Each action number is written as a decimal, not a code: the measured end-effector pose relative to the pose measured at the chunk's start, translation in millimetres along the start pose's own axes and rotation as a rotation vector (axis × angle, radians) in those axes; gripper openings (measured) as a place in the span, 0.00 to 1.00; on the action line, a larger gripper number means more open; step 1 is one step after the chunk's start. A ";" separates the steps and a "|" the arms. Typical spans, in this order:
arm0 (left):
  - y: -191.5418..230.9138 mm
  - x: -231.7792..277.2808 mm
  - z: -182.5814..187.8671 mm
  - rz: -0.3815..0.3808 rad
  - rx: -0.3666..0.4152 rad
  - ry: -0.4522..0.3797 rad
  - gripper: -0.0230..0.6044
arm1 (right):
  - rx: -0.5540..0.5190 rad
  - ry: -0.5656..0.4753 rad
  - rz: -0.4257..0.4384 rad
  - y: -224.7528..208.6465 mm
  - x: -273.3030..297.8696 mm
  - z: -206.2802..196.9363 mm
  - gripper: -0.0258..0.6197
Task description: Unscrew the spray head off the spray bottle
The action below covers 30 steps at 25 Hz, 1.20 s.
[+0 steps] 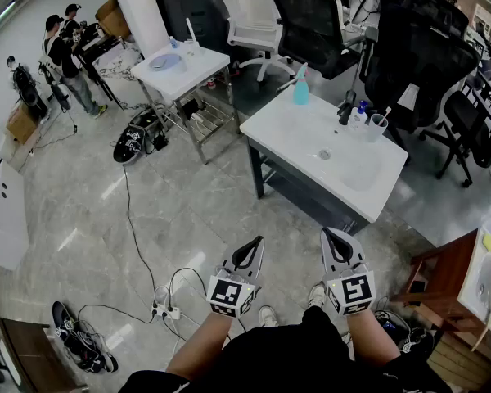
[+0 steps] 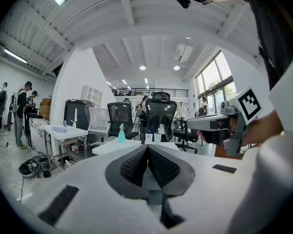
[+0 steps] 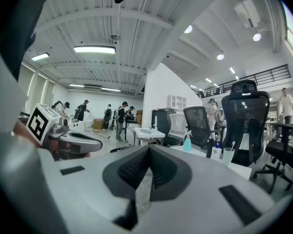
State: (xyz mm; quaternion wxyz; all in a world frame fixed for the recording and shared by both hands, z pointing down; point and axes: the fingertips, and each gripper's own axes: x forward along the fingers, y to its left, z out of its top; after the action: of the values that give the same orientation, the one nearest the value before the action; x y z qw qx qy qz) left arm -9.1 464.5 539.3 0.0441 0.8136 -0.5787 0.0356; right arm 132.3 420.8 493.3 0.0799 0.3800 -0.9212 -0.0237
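Spray bottle (image 1: 301,88) standing at far edge of white worktop (image 1: 311,150), faucet (image 1: 346,106) and cup (image 1: 376,126) sitting nearby, chairs (image 1: 311,23) crowding behind, left gripper (image 1: 254,246) and right gripper (image 1: 331,238) hovering over floor (image 1: 188,211) well apart from it, fingers (image 2: 132,167) pressing together, empty.

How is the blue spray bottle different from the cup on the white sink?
The spray bottle is blue-green; the cup is clear. The bottle is capped by its spray head; the cup is open, with what looks like a brush in it. The bottle stands left of the tap; the cup right of it. Both stand upright on the sink top.
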 end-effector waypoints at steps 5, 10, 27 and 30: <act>0.9 -0.5 1.2 0.003 -0.003 -0.006 0.06 | -0.011 0.001 0.009 5.5 1.7 0.9 0.04; -1.2 -3.7 -1.6 -0.011 0.005 -0.002 0.06 | -0.055 0.009 0.015 15.6 -1.1 -2.9 0.04; 19.0 18.3 7.4 0.016 0.024 -0.001 0.06 | 0.026 -0.021 0.029 -3.3 25.0 -0.6 0.05; 33.8 46.2 7.9 0.038 0.023 0.018 0.06 | 0.034 -0.020 0.050 -24.5 52.4 -2.0 0.05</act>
State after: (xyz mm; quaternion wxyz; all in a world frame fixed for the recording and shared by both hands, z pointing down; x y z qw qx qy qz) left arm -25.8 409.2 537.5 0.0395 0.8023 -0.5934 0.0505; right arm 113.1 366.6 499.4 0.0646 0.3580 -0.9314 -0.0101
